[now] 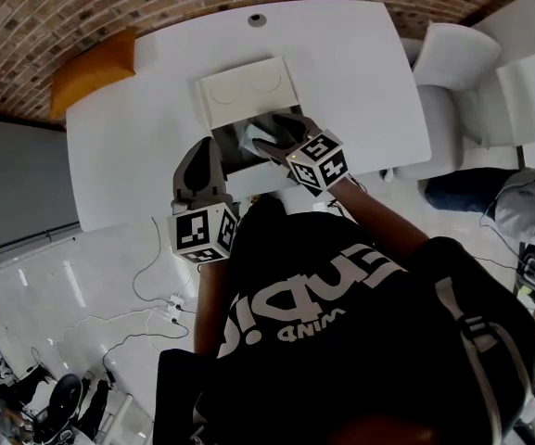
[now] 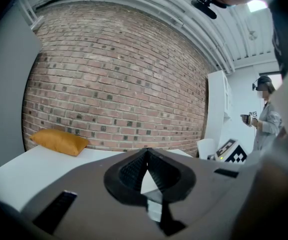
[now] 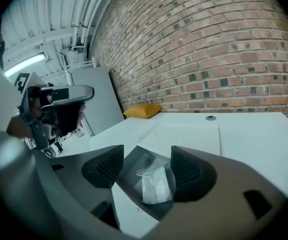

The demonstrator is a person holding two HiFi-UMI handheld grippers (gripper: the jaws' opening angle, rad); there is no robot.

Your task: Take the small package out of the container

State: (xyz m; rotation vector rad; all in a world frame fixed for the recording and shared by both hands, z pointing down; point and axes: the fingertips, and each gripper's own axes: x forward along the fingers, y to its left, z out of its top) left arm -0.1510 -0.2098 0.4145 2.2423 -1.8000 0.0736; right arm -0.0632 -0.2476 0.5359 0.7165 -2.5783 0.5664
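Well, a white table (image 1: 341, 82) by a brick wall (image 1: 63, 7) has an orange pillow (image 1: 91, 70); left gripper (image 2: 147, 169) pinched together, right gripper (image 1: 281, 133) apart over small package (image 3: 156, 184).

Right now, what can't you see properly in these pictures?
- Right gripper view: the little bag sits between the open jaws of the right gripper. Whether they touch it, and what's inside it, is too blurry to tell.
- Head view: that gripper covers most of the open box, so the bag can't be picked out.
- Left gripper view: the body of the left gripper hides the box and bag.
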